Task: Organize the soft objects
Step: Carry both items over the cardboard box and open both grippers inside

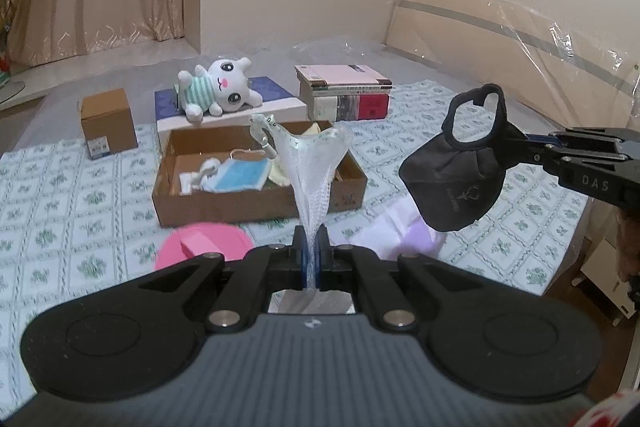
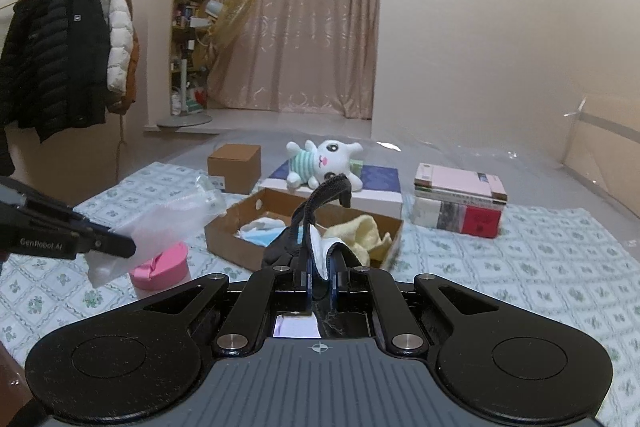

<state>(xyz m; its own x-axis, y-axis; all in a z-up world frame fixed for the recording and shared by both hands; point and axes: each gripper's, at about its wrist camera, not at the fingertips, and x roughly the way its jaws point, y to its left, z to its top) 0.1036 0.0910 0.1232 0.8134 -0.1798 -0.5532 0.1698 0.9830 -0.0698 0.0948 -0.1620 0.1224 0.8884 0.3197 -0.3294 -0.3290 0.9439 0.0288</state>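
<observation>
**Both claws hold soft things above the bed**

The left claw (image 1: 311, 247) is closed on a clear bubble-wrap plastic bag (image 1: 316, 163). The right claw (image 2: 320, 267) is closed on a black fabric face mask (image 1: 454, 183), near its ear loop. Both hang over the patterned bed sheet (image 1: 80, 187), near the open brown cardboard box (image 1: 260, 203) with a blue mask (image 1: 240, 177) inside.

Book spines (image 1: 352, 105) too small to read; box label (image 1: 98, 148) illegible.
</observation>
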